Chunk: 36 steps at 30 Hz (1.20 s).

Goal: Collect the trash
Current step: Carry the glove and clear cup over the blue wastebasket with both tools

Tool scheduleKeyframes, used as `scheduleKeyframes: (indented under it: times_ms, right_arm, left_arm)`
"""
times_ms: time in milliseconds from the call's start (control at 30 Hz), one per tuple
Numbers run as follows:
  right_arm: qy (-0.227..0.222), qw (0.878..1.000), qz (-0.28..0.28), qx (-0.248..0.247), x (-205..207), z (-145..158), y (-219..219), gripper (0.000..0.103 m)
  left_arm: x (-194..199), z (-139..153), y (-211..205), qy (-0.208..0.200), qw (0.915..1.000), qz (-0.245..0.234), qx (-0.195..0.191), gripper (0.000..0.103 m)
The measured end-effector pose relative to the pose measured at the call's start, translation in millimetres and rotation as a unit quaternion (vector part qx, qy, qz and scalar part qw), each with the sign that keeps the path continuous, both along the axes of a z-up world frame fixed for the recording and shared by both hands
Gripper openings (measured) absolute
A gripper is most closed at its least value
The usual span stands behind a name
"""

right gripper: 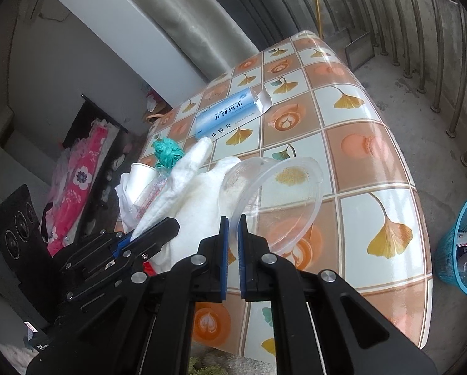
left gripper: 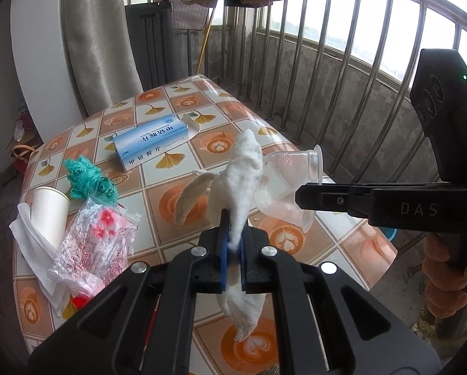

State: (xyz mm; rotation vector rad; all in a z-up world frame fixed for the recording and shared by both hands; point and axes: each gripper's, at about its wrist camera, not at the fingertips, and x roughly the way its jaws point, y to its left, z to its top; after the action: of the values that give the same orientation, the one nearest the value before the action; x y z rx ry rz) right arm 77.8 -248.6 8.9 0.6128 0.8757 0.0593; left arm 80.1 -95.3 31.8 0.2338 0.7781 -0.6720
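While both hands are lifted off the table (left gripper: 183,87), each carries one piece of rubbish clear of the cloth, which looks like a way of clearing two things in a single trip; at the far left edge a paper cup (left gripper: 50,211) lies on a white napkin (left gripper: 30,243), so near the rim that a nudge might tip it off; just right of it lie a crinkled clear bag (left gripper: 92,243) and a green wad (left gripper: 88,178), with a blue carton (left gripper: 153,143) further back, all waiting their turn; next, the left gripper (left gripper: 233,243) is clamped on a white tissue (left gripper: 242,168), pinched near its middle so both ends hang free; beside it the right gripper (right gripper: 232,250) is closed on the rim of a clear plastic cup (right gripper: 274,200), thin wall between the pads, mouth tilted sideways, held just beside the tissue; right of that the tabletop is bare out to its rounded edge, giving open room to swing; beyond the edge, down on the floor, stands a blue basket (right gripper: 464,243) with some rubbish already in it, the likely goal; railings (left gripper: 374,47) close off the far side, so I judge the clear path runs over the right edge and downward.
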Motion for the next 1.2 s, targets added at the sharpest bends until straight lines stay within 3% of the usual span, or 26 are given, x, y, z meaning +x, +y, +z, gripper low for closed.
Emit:
scheduleKeyframes:
  times_ms: [733,1200]
  right_arm:
    - [-0.031,0.999,-0.036,-0.001,-37,21,-26,0.006]
    - [-0.051,0.992,-0.116,-0.001,-86,31,-85,0.006]
  left_arm:
    - [-15,24,-30,-0.039,0.9986,-0.037,-0.004,0.004]
    - [-16,36,-95,-0.031,0.9925,-0.114,-0.028,0.004]
